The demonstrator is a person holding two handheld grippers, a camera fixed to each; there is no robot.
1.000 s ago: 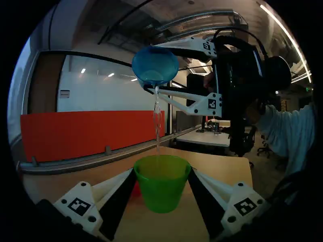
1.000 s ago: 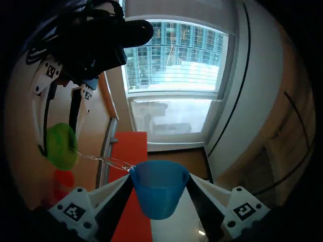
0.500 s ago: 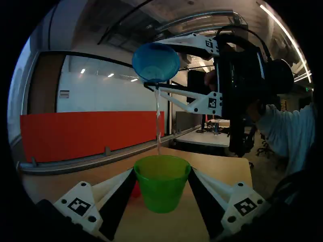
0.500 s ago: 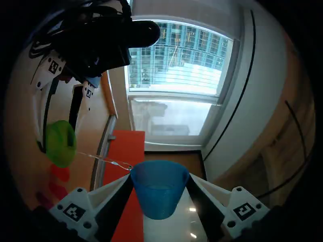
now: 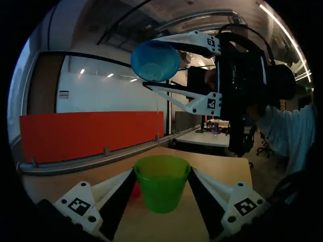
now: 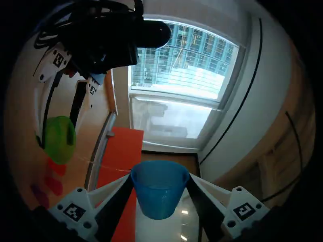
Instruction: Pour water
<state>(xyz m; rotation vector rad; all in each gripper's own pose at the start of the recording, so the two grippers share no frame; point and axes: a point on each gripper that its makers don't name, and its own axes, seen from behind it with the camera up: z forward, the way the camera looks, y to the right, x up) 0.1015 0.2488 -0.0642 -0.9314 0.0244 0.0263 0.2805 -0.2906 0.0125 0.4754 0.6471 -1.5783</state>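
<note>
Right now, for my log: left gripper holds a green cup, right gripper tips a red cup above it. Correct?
No: the right gripper tips a blue cup, not a red one; the left gripper view shows it above the green cup in the left gripper.

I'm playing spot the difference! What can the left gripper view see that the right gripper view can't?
Left gripper view: a person's sleeve, ceiling light strips and far-off office desks. Right gripper view: a big bright window with tall buildings outside. Both: the green cup in the left tongs, the tipped blue cup in the right tongs, and the orange panel.
</note>
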